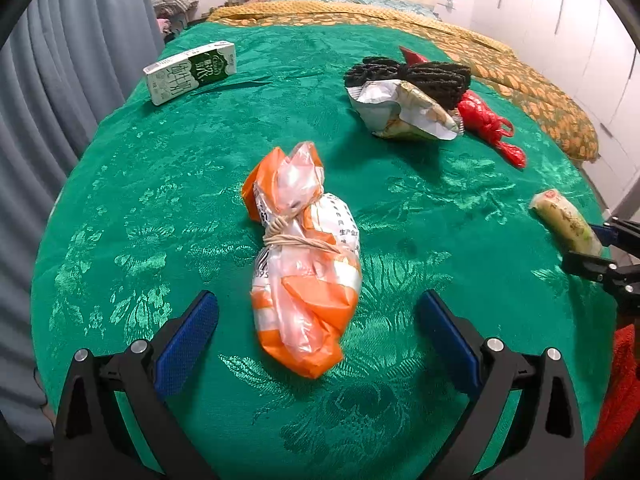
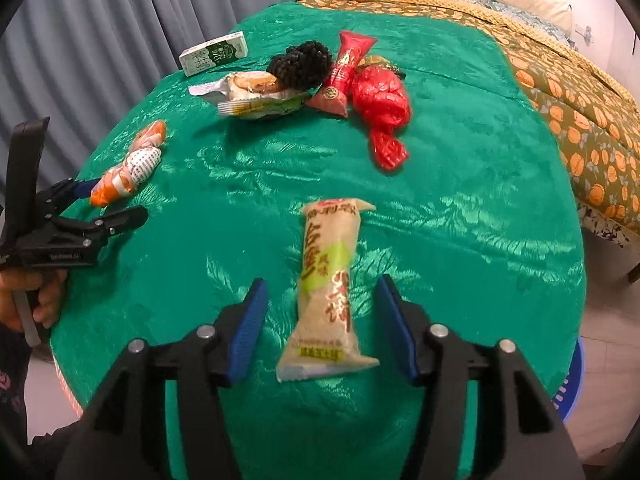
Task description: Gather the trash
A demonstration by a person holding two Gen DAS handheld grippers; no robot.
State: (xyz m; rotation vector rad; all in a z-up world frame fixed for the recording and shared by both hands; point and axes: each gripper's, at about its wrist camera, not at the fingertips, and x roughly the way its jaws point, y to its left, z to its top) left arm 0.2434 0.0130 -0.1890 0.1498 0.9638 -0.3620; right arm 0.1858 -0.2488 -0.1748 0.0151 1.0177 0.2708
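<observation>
You saw: cloth [image 1: 160, 184] green, floral sheen | bag [image 1: 304, 264] at 6 orange-white | carton [image 1: 191, 72] at 11 green-white | knotted bag [image 1: 490, 124] at 2 red | bedspread [image 2: 580, 120] olive, orange-patterned | your pads [image 1: 186, 344] blue

milk carton [image 1: 191, 71]: green and white, with large Chinese characters down its side; the small brand mark on the green panel is too small to read.
tied bag [image 1: 306, 256]: orange and white plastic, printed "生产" in small black characters, with the digits "62" and "095" near a barcode.
snack packet [image 2: 328, 292]: beige, with big red Chinese characters along its length, blurred; a yellow strip of small print at its near end is unreadable.
red wrapper [image 2: 347, 68]: gold emblem, lettering unreadable.
</observation>
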